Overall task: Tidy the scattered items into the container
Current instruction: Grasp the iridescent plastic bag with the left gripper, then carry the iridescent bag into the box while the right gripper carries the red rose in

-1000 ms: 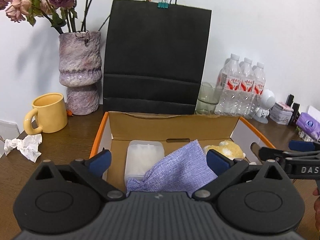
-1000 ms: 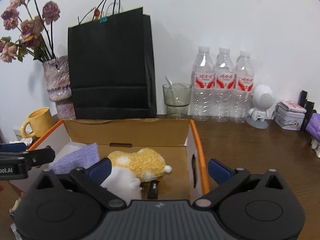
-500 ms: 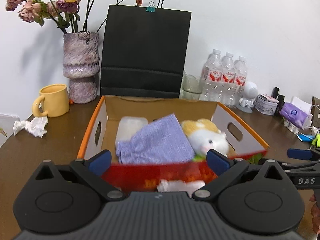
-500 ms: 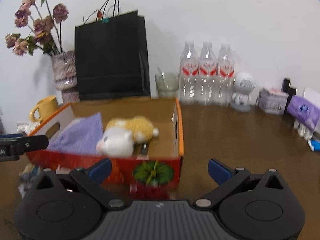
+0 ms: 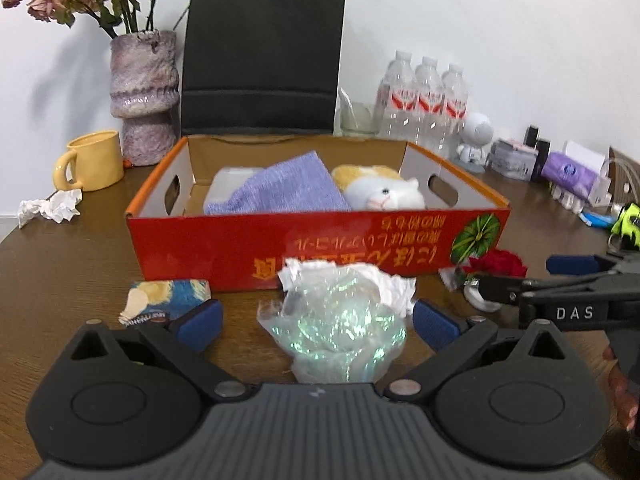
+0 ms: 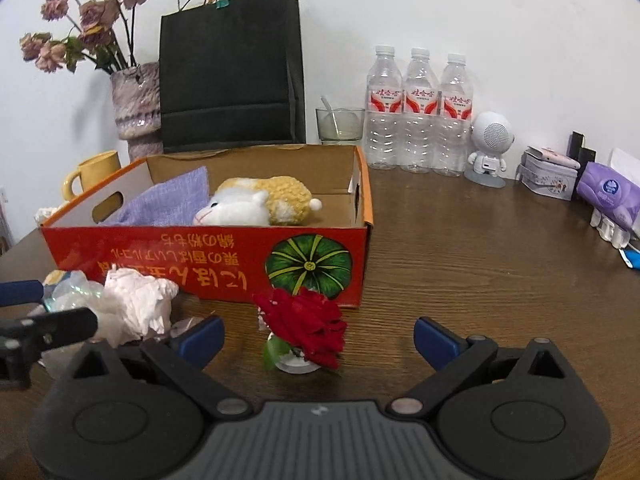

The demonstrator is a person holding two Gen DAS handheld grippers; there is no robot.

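Observation:
A red cardboard box (image 5: 320,240) (image 6: 208,260) stands mid-table, holding a purple cloth (image 5: 280,190), a plush toy (image 5: 380,190) (image 6: 256,204) and a clear plastic case (image 5: 224,184). In front of it lie a crumpled clear wrapper (image 5: 336,328), white tissue (image 6: 138,300), a blue snack packet (image 5: 164,300) and a red rose (image 6: 308,324) (image 5: 498,264). My left gripper (image 5: 316,320) is open, its fingers either side of the wrapper. My right gripper (image 6: 316,338) is open around the rose.
Behind the box stand a black paper bag (image 5: 260,60), a flower vase (image 5: 144,96), a yellow mug (image 5: 94,160), a glass (image 6: 340,124) and three water bottles (image 6: 420,116). A crumpled tissue (image 5: 50,208) lies left; a small speaker robot (image 6: 488,144) and tissue packs (image 6: 608,192) sit right.
Both grippers have pulled back and dropped from over the box to the table in front of it. The wrapper and the rose now sit between their open fingers.

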